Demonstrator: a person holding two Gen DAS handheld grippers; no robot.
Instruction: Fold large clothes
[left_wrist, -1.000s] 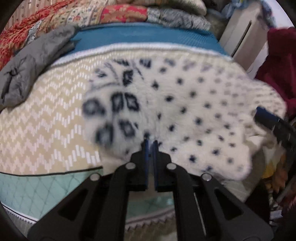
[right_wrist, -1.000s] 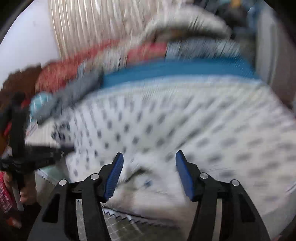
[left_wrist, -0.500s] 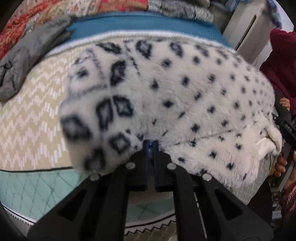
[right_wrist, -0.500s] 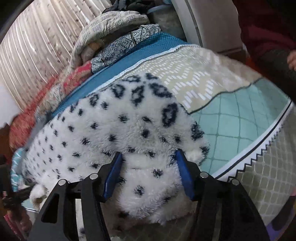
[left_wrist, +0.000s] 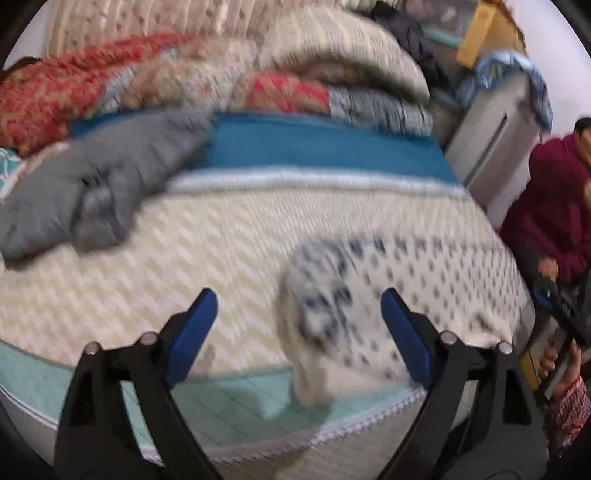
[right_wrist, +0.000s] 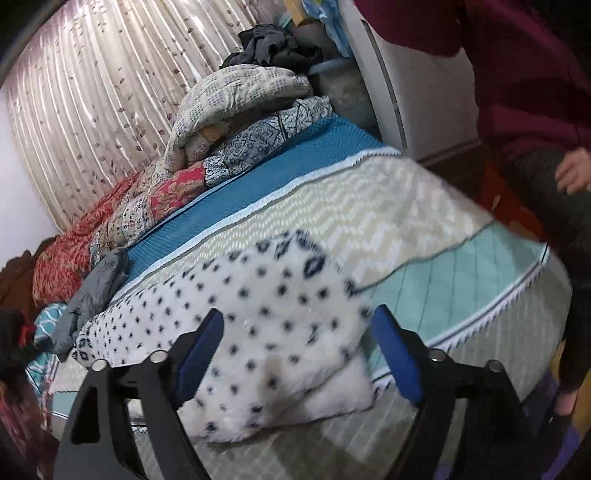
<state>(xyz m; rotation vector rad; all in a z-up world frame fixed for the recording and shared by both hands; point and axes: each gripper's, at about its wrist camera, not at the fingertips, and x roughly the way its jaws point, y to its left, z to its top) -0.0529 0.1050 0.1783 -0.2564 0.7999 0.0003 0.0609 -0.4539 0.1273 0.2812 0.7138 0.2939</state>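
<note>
So the fleece garment (right_wrist: 273, 325), the white fuzzy one with the dark dots, is lying on the bed (right_wrist: 369, 214) near the front edge, with one end drooping over the side a bit. Both grippers are sitting wide apart and gripping nothing. The left gripper (left_wrist: 299, 332) is hovering in front of the bed with the garment (left_wrist: 399, 295) off to its right and slightly ahead, the patterned cuff end landing roughly between its fingers but farther back, not touching as far as I can tell (that view is blurry). The right gripper (right_wrist: 295, 354) is hanging right over the near lumpy end of the pile, so I'd say the right one is the nearer of the two. The long axis is running along the bed's front edge, from the folded bulge by the right gripper away toward the grey jacket (right_wrist: 92, 295) on the far left of that view. My guess is the next grab wants that near edge, approached along that axis.
</note>
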